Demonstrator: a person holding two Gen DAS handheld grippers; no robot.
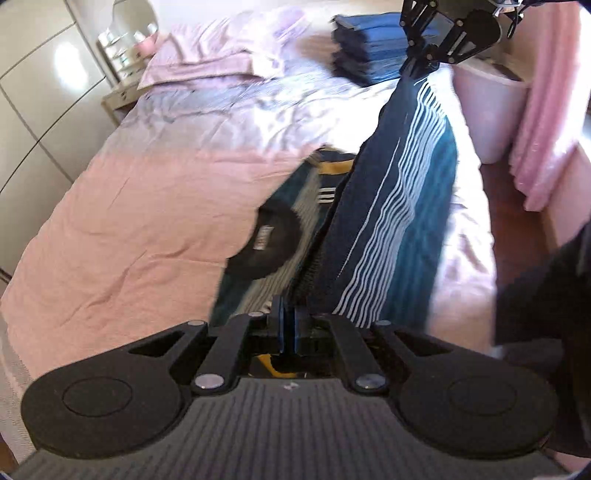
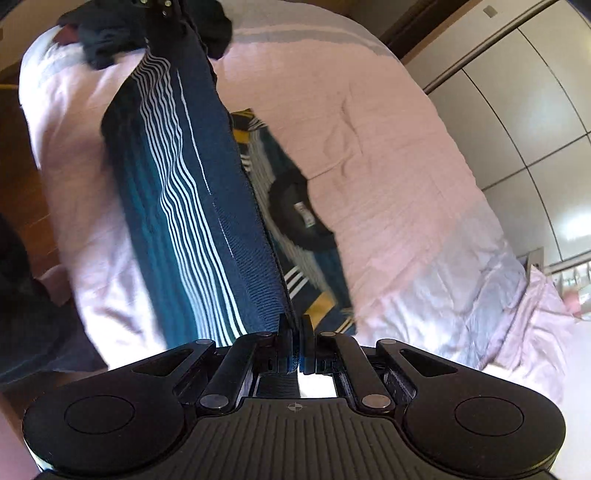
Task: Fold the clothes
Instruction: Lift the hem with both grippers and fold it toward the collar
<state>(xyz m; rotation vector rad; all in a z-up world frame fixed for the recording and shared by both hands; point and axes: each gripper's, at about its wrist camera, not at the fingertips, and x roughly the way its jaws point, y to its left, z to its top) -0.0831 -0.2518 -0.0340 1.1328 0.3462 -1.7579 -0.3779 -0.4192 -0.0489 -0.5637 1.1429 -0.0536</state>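
Observation:
A navy and teal sweater with white stripes [image 1: 399, 206] hangs stretched between my two grippers above the pink bed [image 1: 140, 206]. My left gripper [image 1: 289, 317] is shut on one end of its dark edge. The right gripper [image 1: 428, 55] shows at the top of the left wrist view, clamped on the other end. In the right wrist view the same sweater [image 2: 192, 206] runs from my right gripper [image 2: 295, 332], shut on the edge, up to the left gripper [image 2: 166, 22]. The lower part with a black neck opening and label [image 2: 299, 218] and yellow patches droops onto the bed [image 2: 388, 155].
A stack of folded blue clothes [image 1: 369, 48] lies at the far end of the bed beside pillows [image 1: 221, 51]. A pink bin [image 1: 491, 110] and pink curtain [image 1: 546, 110] stand at the right. Wardrobe doors [image 1: 37, 92] line the left; a dark garment [image 2: 110, 29] lies at the bed's end.

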